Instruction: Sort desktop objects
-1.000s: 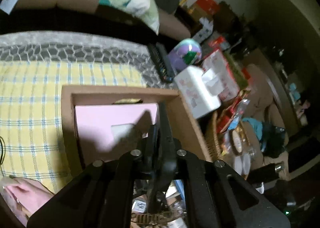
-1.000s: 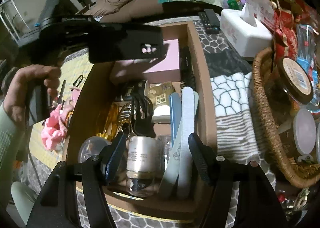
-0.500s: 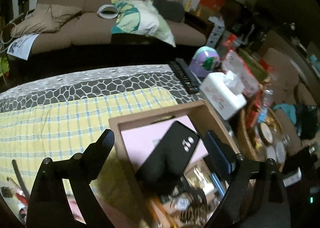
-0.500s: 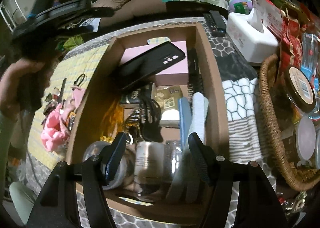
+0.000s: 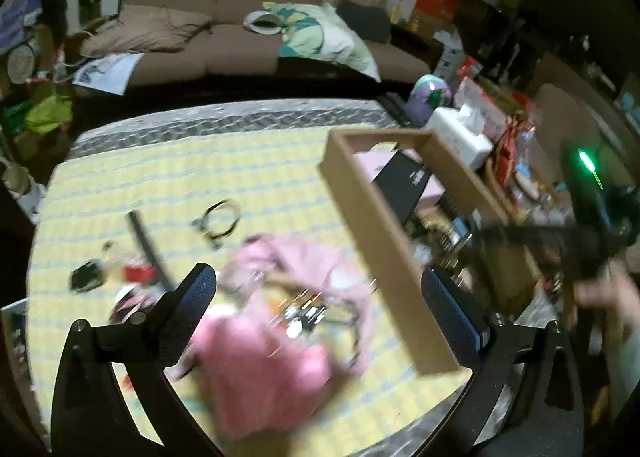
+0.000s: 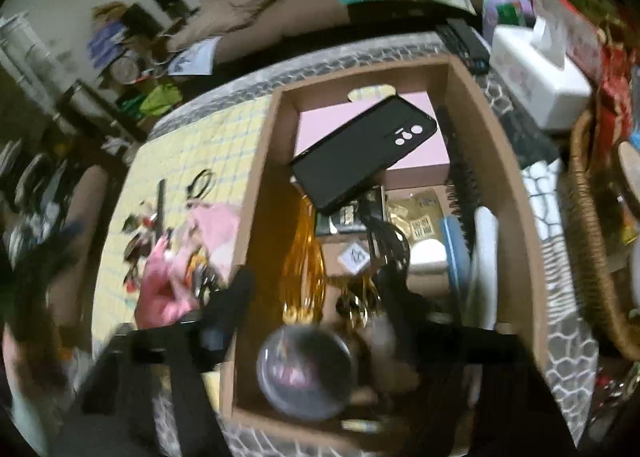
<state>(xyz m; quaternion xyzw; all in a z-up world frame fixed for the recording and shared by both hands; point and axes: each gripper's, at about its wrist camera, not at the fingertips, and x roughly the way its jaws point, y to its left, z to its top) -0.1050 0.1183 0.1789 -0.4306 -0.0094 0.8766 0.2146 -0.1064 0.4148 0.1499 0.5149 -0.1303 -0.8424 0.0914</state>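
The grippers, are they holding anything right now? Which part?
The left gripper is open and empty. The right gripper is closing over the box, but blur hides whether anything is between its jaws.

No readable text in either view; motion blur wipes it out. Gold packet point(image 6: 420, 217) in the cardboard box point(image 6: 496, 161) carries dark print, illegible. Small white diamond label point(image 6: 354, 257) there shows a mark, unreadable. Red-and-white package point(image 6: 568, 25) behind the tissue box point(image 6: 536, 77) has print, too blurred to read.
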